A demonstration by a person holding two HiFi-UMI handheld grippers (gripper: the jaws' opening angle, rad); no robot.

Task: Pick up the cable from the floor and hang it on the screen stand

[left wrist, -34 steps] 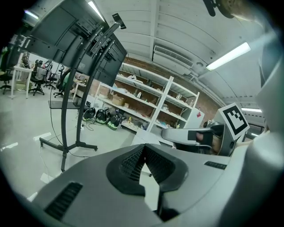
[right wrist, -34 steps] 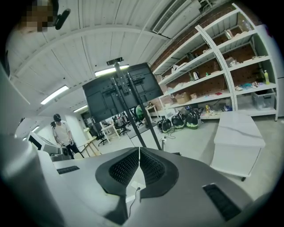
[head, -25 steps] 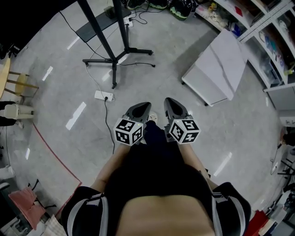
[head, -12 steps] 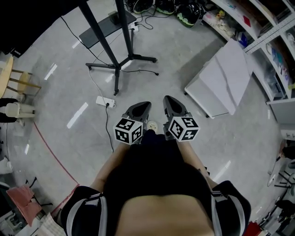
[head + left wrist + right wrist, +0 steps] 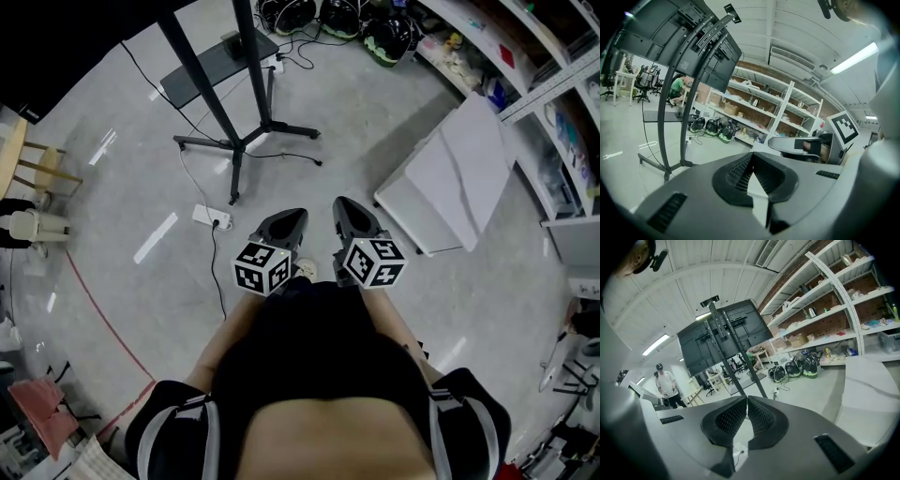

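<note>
- Grey polished floor (image 5: 394,112) with ceiling-light glare; a workshop room with a white ribbed ceiling.
- Screen stand (image 5: 234,141) is a black frame on spread feet, taken as the landmark. The left gripper view shows dark screens (image 5: 670,33) mounted on it, seen from the back.
- Cable (image 5: 286,157) is thin and black. It lies flat on the floor just right of the stand's feet, with its loose end pointing away from the stand.
- White power strip (image 5: 212,218) sits on the floor near the stand, on the person's side. A dark lead (image 5: 217,272) runs from it toward the person.
- Red line (image 5: 103,309) crosses the floor well left of the stand.
- Big white panel (image 5: 450,173) lies well right of the stand, and shelves (image 5: 553,84) stand beyond it.
- Helmets (image 5: 384,37) are on the floor behind the stand, to its right.
- Left gripper (image 5: 751,158): clenched, pads together, nothing between them. It is held up in front of the person and well apart from the cable.
- Right gripper (image 5: 747,399): also clenched and empty, beside the left one.
- Person (image 5: 668,385) in a white shirt stands left of the stand in the right gripper view.
</note>
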